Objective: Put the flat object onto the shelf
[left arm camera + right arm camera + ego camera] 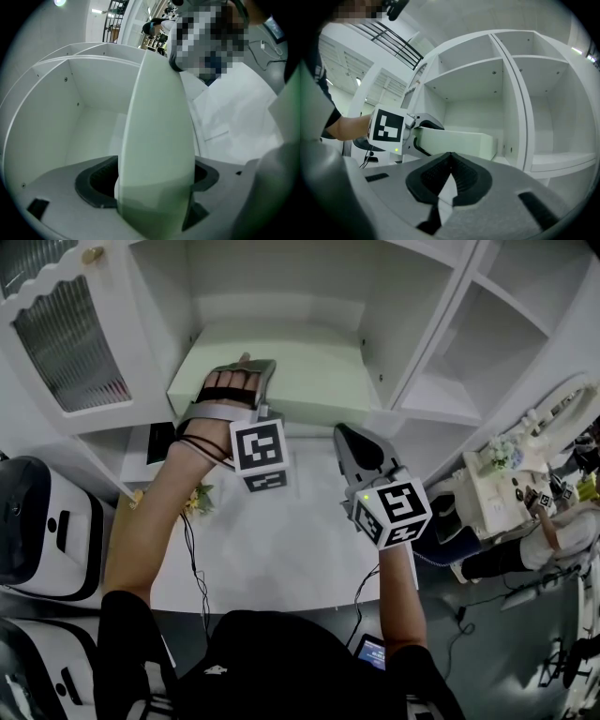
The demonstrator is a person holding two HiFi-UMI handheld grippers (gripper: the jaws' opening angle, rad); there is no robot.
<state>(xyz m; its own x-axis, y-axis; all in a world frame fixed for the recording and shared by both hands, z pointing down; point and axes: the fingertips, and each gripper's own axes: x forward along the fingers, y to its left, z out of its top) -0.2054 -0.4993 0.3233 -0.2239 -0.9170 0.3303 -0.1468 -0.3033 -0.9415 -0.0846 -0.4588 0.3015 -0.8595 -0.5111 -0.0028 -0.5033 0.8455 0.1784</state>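
Observation:
The flat object is a pale green slab (281, 371) lying in the lower left compartment of the white shelf (403, 381). My left gripper (246, 371) is shut on its near left edge; in the left gripper view the slab (157, 140) stands edge-on between the jaws, reaching into the compartment. My right gripper (354, 442) hangs in front of the shelf, to the right of the slab and clear of it. Its jaws are shut with nothing between them. In the right gripper view the slab (459, 140) and the left gripper's marker cube (388, 125) show beyond the shut jaws.
More white shelf compartments (487, 343) stand to the right. A cabinet door with ribbed glass (70, 338) hangs open at the left. A white table (281, 540) lies below, with yellow flowers (197, 498) on it. White machines (37, 521) stand at the left.

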